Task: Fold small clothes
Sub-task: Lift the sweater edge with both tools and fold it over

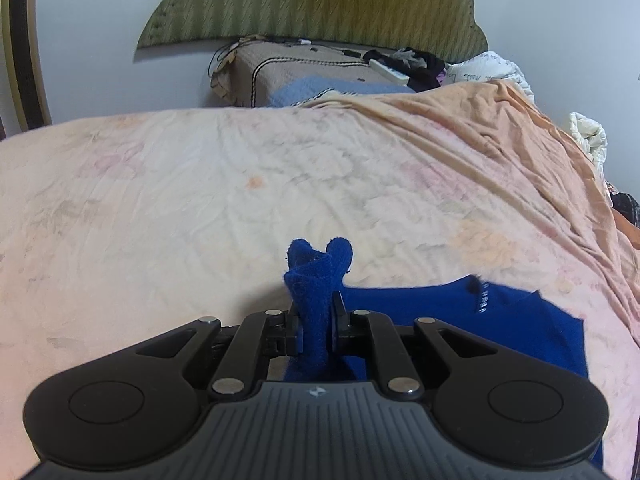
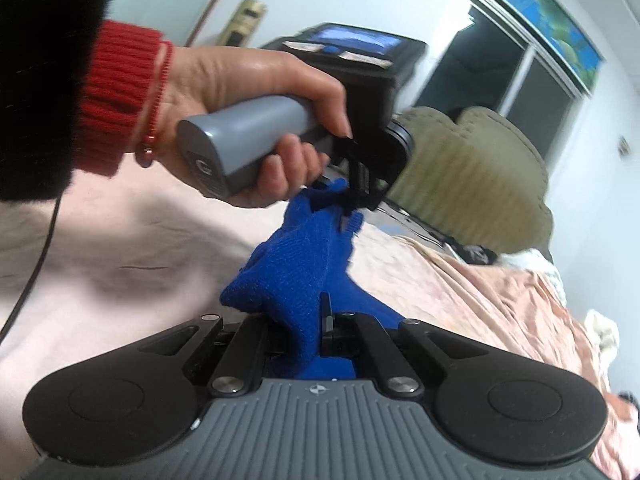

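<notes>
A small blue knit garment (image 1: 460, 320) lies partly on the pink bed sheet (image 1: 200, 200). My left gripper (image 1: 316, 308) is shut on a bunched edge of it, which sticks up between the fingers. My right gripper (image 2: 308, 320) is shut on another part of the blue garment (image 2: 296, 264), lifted off the bed. In the right wrist view the left gripper (image 2: 354, 200), held by a hand with a red cuff, pinches the far end, and the cloth stretches between the two.
A green padded headboard (image 1: 312, 0) and a beige pillow (image 1: 300, 72) with cables and dark clothes stand at the bed's far end. A white crumpled cloth (image 1: 588, 136) lies at the right edge. A window (image 2: 512, 76) is on the far wall.
</notes>
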